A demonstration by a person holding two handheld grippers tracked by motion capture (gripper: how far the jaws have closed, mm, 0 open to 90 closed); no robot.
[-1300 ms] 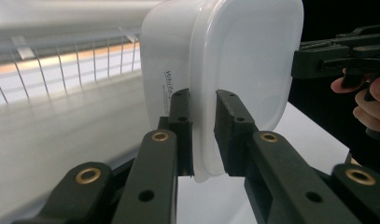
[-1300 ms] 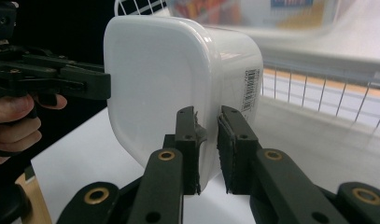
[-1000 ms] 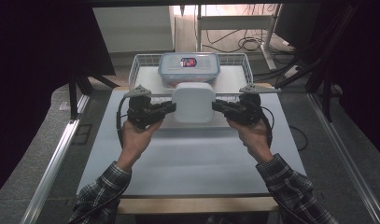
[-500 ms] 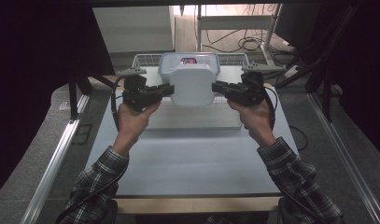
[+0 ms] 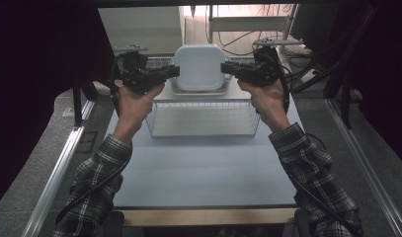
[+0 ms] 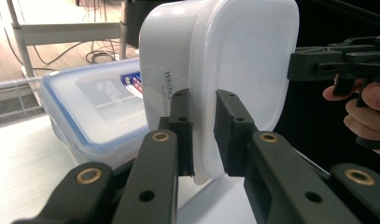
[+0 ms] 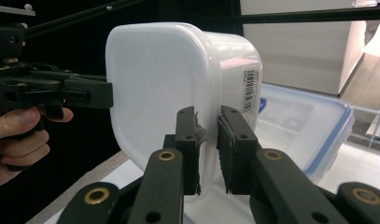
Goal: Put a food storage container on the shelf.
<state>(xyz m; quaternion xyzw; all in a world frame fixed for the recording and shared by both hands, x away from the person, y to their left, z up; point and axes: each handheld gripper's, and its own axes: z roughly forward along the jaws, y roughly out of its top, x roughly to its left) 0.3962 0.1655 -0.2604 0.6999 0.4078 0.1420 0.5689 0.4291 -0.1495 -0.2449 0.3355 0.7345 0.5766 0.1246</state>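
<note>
A white plastic container hangs in the air, turned on edge, above the far side of a wire basket. My left gripper is shut on its left rim and my right gripper on its right rim. In the left gripper view the jaws pinch the thin rim of the white container. In the right gripper view the jaws pinch the opposite rim of the white container, and its barcode label faces right.
A clear box with a blue-edged lid lies below and behind the white container. The pale table stretches toward the person. Metal rails run along both sides, and cables and a shelf frame stand beyond the far edge.
Both hands have risen and moved away from the person, carrying the white container up from just in front of the basket to high over it. The grip has not changed.
</note>
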